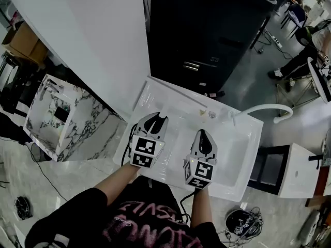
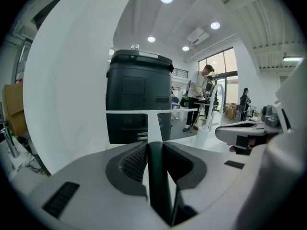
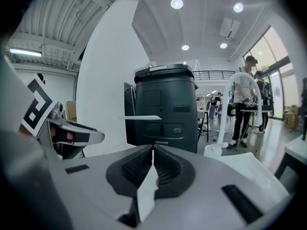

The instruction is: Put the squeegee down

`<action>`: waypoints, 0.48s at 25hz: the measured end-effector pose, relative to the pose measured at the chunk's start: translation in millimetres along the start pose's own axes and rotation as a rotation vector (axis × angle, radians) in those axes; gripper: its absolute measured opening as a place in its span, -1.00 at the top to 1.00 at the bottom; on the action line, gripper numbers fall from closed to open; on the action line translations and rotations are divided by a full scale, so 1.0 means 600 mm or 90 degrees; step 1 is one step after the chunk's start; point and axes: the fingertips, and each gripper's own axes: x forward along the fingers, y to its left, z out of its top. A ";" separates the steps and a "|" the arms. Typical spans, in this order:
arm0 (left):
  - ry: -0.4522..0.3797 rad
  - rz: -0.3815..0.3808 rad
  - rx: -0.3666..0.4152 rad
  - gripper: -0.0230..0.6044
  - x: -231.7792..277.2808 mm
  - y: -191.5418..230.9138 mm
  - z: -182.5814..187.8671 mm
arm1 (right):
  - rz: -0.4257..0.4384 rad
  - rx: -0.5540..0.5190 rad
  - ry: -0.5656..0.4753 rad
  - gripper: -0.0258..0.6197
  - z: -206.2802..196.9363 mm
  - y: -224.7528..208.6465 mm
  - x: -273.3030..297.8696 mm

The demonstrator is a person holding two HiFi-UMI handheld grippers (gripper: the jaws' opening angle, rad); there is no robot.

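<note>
Over the white sink point(image 1: 240, 156), we're holding both grippers side by side. Left gripper point(image 2: 155, 150) is pinching the squeegee point(image 2: 154, 128) by its dark handle. A white neck is running up to a thin white crossbar blade, sitting level ahead of the jaws and not yet set down. Right gripper point(image 3: 152, 152) is showing jaws pressed together, probably on nothing; the pale sliver between them is hard to read.

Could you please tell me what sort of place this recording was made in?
Probably a lab or workshop test area, not a home: a white sink with faucet stands on an open floor, beside a large dark cabinet, with loose cables nearby.
</note>
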 end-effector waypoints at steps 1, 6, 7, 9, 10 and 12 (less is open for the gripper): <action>0.003 0.002 -0.001 0.63 0.002 0.000 -0.003 | 0.001 0.001 0.002 0.85 -0.003 -0.001 0.001; 0.019 0.005 -0.007 0.63 0.012 -0.001 -0.018 | 0.004 0.009 0.017 0.85 -0.021 -0.006 0.005; 0.021 0.005 -0.007 0.63 0.015 -0.001 -0.021 | 0.004 0.011 0.019 0.85 -0.024 -0.008 0.006; 0.027 0.006 -0.008 0.63 0.019 -0.003 -0.026 | 0.005 0.014 0.023 0.85 -0.030 -0.010 0.008; 0.030 0.006 -0.010 0.62 0.021 -0.004 -0.029 | 0.006 0.016 0.025 0.85 -0.033 -0.011 0.009; 0.033 0.005 -0.014 0.63 0.026 -0.007 -0.036 | 0.008 0.017 0.029 0.85 -0.038 -0.014 0.011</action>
